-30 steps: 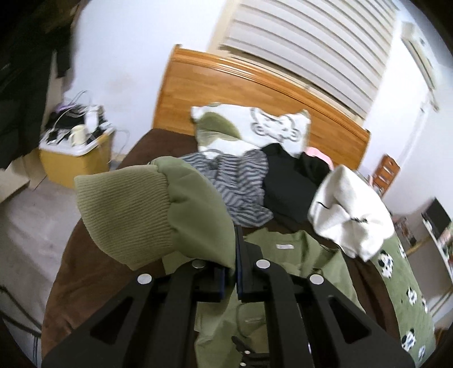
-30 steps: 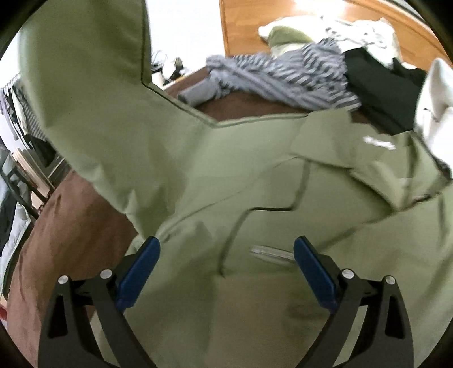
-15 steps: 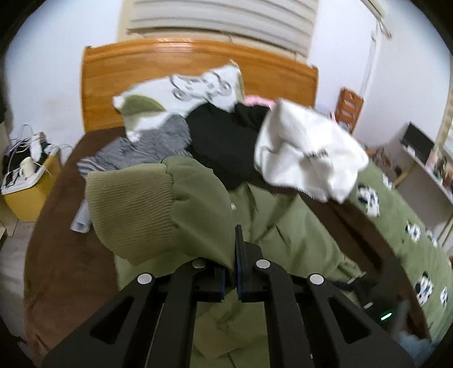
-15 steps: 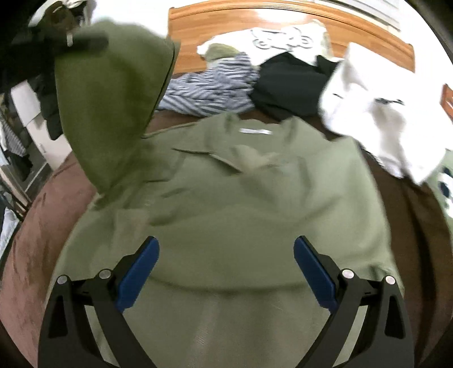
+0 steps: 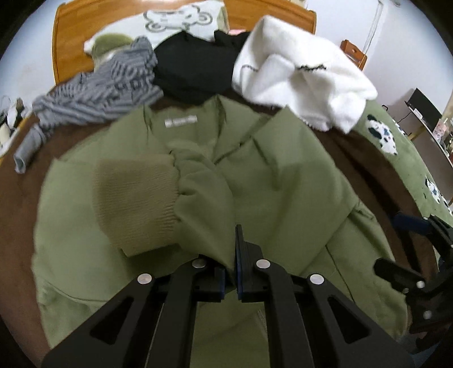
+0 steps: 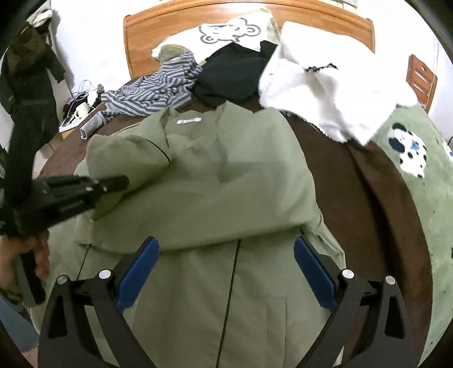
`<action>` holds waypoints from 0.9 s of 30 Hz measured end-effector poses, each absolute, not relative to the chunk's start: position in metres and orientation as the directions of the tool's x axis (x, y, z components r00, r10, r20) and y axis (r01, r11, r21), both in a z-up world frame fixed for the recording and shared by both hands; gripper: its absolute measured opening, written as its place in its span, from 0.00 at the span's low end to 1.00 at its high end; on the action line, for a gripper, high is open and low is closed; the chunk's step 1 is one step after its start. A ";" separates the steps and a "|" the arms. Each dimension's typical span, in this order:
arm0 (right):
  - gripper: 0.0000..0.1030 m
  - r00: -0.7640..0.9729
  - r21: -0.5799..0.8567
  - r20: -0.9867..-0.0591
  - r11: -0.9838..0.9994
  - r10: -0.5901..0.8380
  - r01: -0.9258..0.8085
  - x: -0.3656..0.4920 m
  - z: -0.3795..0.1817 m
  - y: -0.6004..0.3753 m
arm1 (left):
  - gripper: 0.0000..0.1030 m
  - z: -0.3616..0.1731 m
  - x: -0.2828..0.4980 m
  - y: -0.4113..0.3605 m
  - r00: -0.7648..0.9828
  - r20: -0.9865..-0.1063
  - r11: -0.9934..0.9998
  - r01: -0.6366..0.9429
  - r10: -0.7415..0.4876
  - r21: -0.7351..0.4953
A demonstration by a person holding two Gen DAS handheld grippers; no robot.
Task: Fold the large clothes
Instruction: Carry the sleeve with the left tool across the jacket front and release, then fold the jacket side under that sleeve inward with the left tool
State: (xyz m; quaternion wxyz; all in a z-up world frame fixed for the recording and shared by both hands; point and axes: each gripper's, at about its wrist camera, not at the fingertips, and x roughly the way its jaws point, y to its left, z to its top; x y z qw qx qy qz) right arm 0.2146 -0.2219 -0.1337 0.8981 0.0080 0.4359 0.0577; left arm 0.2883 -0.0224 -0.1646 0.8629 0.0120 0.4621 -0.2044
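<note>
An olive green jacket (image 5: 283, 181) lies spread on the brown bed cover, collar and white label toward the headboard; it fills the middle of the right wrist view (image 6: 240, 198). My left gripper (image 5: 236, 269) is shut on the jacket's sleeve (image 5: 198, 192), whose ribbed cuff (image 5: 133, 198) lies over the jacket's chest. My right gripper (image 6: 223, 269) is open and empty, low over the jacket's lower half. The left gripper also shows at the left of the right wrist view (image 6: 113, 184). The right gripper shows at the right edge of the left wrist view (image 5: 407, 246).
A pile lies near the wooden headboard (image 6: 141, 25): a grey striped top (image 5: 113, 85), a black garment (image 5: 195, 68), a white fleece (image 5: 305, 73) and a bear-print pillow (image 6: 226, 31). A green cow-print blanket (image 6: 419, 175) covers the bed's right side. Dark clothes (image 6: 25, 70) hang at left.
My left gripper has carried the sleeve rightward and down from beside the bed onto the jacket's chest. My right gripper has pulled back from the jacket and stayed open.
</note>
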 end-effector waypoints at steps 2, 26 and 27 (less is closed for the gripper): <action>0.92 0.605 0.077 -0.787 0.993 0.116 -0.091 0.214 -0.138 -0.224 | 0.08 -0.173 0.288 -0.024 0.479 -0.809 0.918 0.355 -0.340 -0.176; 0.93 0.616 0.074 -0.785 0.997 0.065 -0.011 0.202 -0.124 -0.258 | 0.94 -0.142 0.245 -0.058 0.510 -0.785 0.881 0.465 -0.350 -0.091; 0.93 0.618 0.073 -0.783 0.997 0.066 -0.014 0.202 -0.122 -0.259 | 0.94 -0.137 0.241 -0.053 0.521 -0.780 0.885 0.456 -0.347 -0.089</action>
